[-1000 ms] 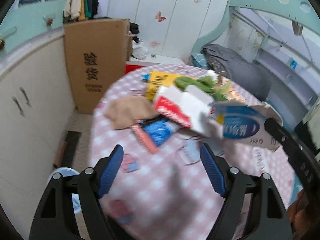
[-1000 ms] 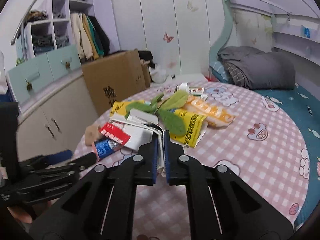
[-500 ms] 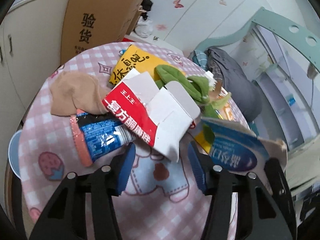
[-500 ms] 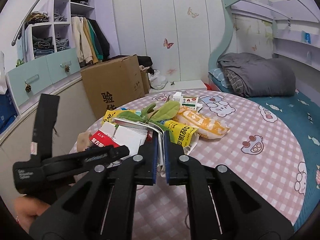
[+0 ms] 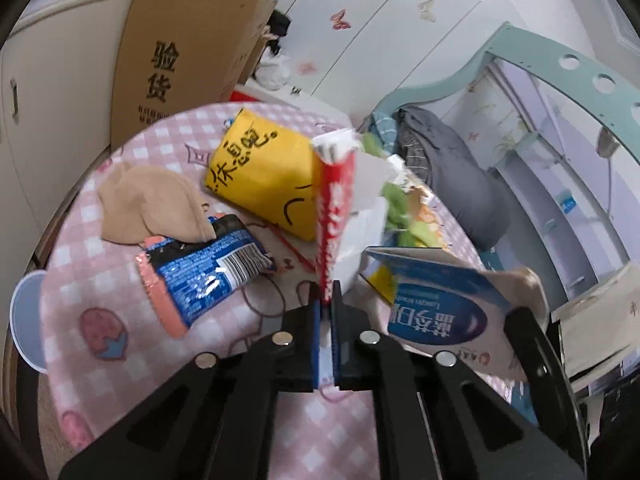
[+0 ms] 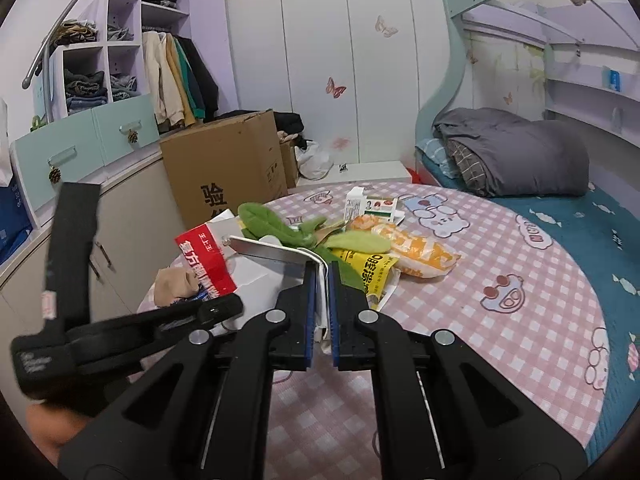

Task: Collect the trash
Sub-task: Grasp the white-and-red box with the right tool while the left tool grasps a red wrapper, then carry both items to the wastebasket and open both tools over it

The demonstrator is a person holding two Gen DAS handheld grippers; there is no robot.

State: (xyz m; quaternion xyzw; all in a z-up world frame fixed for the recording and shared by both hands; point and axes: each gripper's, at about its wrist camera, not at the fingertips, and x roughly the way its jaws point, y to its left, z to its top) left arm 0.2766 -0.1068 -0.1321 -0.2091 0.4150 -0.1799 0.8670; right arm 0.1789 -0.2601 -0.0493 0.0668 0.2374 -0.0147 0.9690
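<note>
Trash lies on a pink checked bed cover (image 5: 120, 344). My left gripper (image 5: 327, 304) is shut on the edge of a flattened red-and-white carton (image 5: 340, 196), which stands tilted up from the cover; the carton also shows in the right wrist view (image 6: 206, 260). My right gripper (image 6: 321, 276) is shut on a flattened blue-and-white box (image 5: 436, 304), seen edge-on as a white flap (image 6: 272, 250). A blue snack wrapper (image 5: 200, 272), a yellow bag (image 5: 264, 172) and a tan sock (image 5: 152, 204) lie to the left.
A green plush toy (image 6: 280, 226), orange snack bag (image 6: 416, 250), yellow packet (image 6: 368, 270) and small white box (image 6: 370, 206) lie further back. A cardboard box (image 6: 228, 172) and cabinets stand left. A grey blanket (image 6: 516, 152) lies right. A white bin rim (image 5: 24, 312) sits below left.
My left gripper moved in and closed on the red-and-white carton, lifting it on edge. My right gripper stayed shut on the blue-and-white box.
</note>
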